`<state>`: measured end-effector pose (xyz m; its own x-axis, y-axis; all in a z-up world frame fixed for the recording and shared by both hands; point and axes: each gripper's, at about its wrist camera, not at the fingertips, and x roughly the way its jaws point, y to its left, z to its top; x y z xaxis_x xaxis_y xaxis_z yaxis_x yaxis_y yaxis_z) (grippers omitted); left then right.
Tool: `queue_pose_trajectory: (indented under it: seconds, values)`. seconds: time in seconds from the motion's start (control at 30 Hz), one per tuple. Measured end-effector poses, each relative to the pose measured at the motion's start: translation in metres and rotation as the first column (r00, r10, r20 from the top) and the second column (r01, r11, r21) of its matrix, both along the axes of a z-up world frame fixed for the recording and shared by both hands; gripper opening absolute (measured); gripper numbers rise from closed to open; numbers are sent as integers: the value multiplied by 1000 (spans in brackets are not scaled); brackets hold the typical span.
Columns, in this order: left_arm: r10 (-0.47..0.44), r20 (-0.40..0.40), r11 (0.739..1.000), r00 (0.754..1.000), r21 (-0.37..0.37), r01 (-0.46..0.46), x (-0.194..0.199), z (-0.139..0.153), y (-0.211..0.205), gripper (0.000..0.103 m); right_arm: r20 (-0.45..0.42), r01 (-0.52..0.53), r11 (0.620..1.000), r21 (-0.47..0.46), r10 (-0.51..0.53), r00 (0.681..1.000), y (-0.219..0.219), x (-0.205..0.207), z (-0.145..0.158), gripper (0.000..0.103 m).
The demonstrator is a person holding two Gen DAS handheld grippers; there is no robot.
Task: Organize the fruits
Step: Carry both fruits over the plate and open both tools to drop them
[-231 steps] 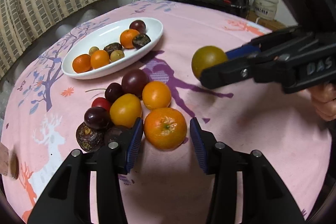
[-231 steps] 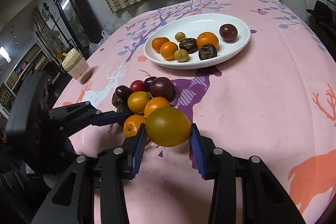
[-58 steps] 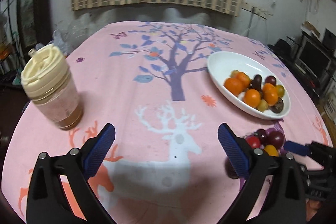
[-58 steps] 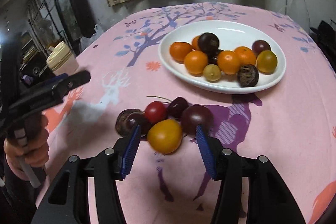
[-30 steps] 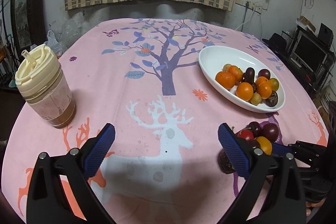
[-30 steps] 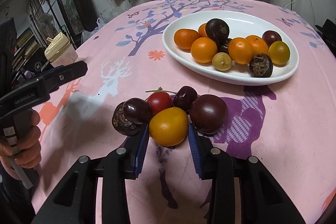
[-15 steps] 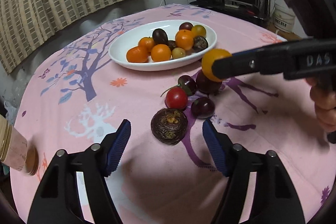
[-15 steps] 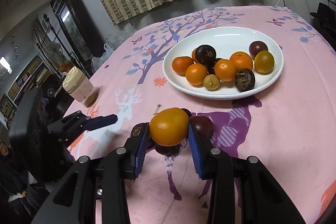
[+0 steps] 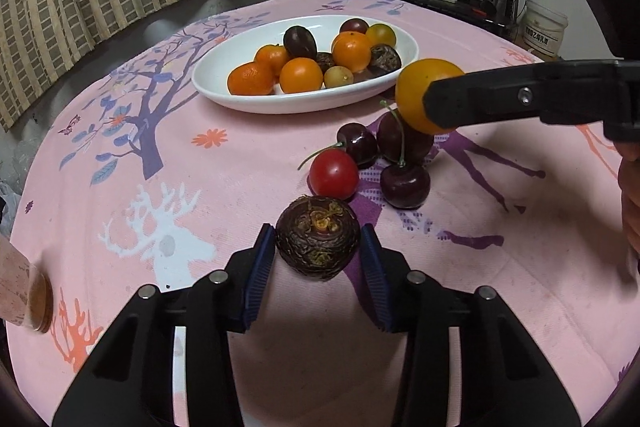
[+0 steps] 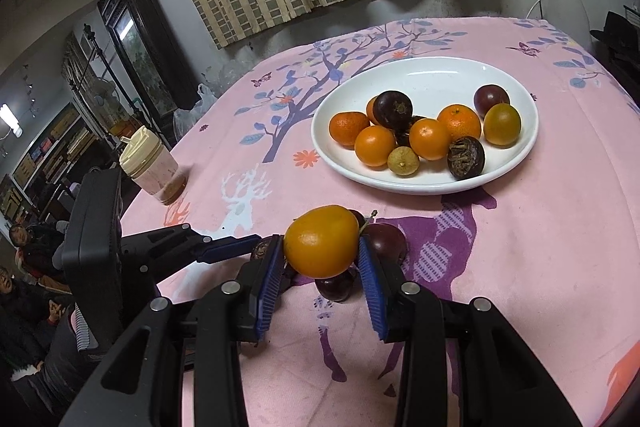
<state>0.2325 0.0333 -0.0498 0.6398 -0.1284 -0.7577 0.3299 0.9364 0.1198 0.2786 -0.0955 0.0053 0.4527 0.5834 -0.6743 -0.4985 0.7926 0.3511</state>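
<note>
A dark brown rough fruit (image 9: 318,245) lies on the pink tablecloth between the blue pads of my left gripper (image 9: 318,239). Its jaws are closing and both pads touch the fruit's sides. My right gripper (image 10: 320,247) is shut on a yellow-orange fruit (image 10: 322,241), held above the cloth over the loose pile. In the left wrist view that fruit (image 9: 420,83) hangs at the right. A red cherry tomato (image 9: 334,173), dark cherries (image 9: 404,183) and a plum (image 9: 394,137) lie behind the rough fruit. The white oval plate (image 9: 304,105) holds several oranges and dark fruits.
A cup with a cream lid (image 10: 150,167) stands at the table's left edge, near my left gripper's side. A hand (image 9: 630,187) holds the right gripper at the frame's edge. People sit low at the left (image 10: 24,259). A monitor and shelves stand beyond the table.
My left gripper has come forward and down to the rough fruit, and its jaws have narrowed onto it. The right gripper keeps the orange fruit lifted in about the same place.
</note>
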Motion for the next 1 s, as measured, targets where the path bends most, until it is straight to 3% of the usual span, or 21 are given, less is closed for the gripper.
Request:
queue_pose_trajectory:
  seconds: [0.17,0.33,0.43,0.53,0.67,0.87,1.0]
  values:
    - [3,-6,1000,1000,-4,-3,-3,1,-2,43,-4,4,1000,-5,-4,1000,-1,0,-2,38]
    - [27,19,993,999,-119,-25,-10,21,5,43,18,10,1000,-8,-10,1000,-1,-2,-2,38]
    - [69,47,979,997,-194,-59,-2,41,10,43,111,47,999,-13,-45,993,-1,-1,5,38]
    - [126,95,962,987,-254,-98,24,65,13,43,183,123,992,-38,-114,976,-4,18,12,38]
    - [173,112,951,979,-278,-136,78,82,9,43,187,221,975,-30,-211,959,-15,61,13,38]
    - [244,56,939,968,-262,-222,156,68,10,43,211,254,967,-18,-245,946,-24,106,8,39]
    - [292,-1,925,956,-252,-283,182,50,19,44,189,248,968,-20,-240,952,-26,122,0,40]
